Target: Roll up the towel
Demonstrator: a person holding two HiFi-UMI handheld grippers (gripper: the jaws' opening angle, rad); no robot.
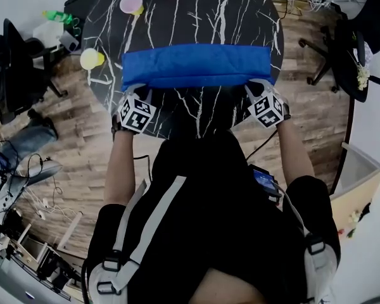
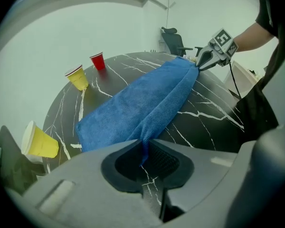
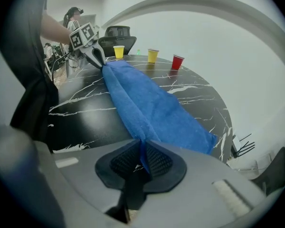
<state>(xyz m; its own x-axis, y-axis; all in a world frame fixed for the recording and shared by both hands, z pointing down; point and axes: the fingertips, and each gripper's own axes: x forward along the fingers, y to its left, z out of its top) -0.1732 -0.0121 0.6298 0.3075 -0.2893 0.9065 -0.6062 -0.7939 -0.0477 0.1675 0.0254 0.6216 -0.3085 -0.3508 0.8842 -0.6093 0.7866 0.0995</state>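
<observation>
Your left hand-held gripper (image 2: 145, 154) and right hand-held gripper (image 3: 142, 158) are each clamped on a near corner of the blue towel (image 1: 196, 65), which lies folded across the dark surface (image 1: 196, 11).

The blue fuzzy cloth towel (image 1: 196, 65) lies as a long band across the black white-veined round table (image 1: 196, 11). Its near edge is doubled into a thick fold, with both near corners pinched.

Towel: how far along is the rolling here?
Done: the towel lies stretched in a long band on the table. In hand: the left gripper and right gripper each have jaws shut on a near-edge corner. Still to do: no roll shows yet, so all the rolling.
</observation>
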